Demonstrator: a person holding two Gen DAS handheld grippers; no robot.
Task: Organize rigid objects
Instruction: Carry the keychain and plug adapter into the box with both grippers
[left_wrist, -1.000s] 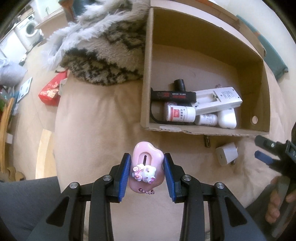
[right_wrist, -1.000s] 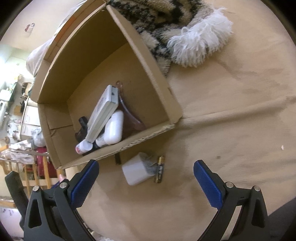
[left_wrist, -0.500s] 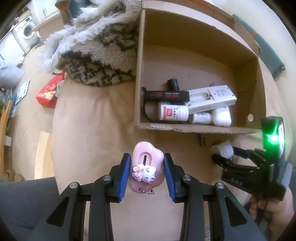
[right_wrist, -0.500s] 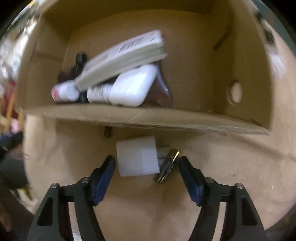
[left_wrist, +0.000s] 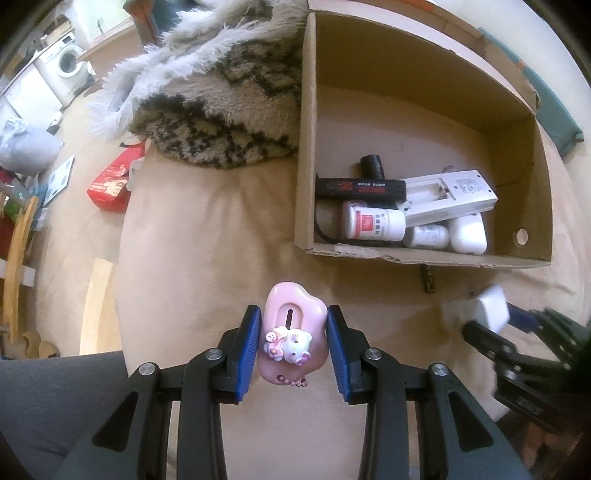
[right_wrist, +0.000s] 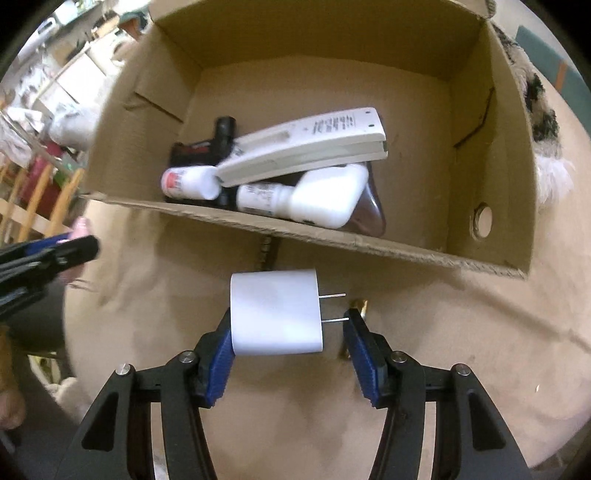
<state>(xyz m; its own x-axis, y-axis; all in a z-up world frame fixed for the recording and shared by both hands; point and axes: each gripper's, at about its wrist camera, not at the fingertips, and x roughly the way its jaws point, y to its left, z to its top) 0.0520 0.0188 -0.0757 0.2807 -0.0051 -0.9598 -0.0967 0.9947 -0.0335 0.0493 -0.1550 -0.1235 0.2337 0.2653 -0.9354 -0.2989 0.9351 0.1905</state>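
Black-framed left gripper (left_wrist: 291, 345) and right gripper (right_wrist: 288, 356), blue pads, silver pivot screws

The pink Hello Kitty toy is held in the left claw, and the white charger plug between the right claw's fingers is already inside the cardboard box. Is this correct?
Not quite. The pink Hello Kitty toy is held in the left claw, but the white charger plug in the right claw is outside the cardboard box, in front of its near wall. The right wrist view shows it.
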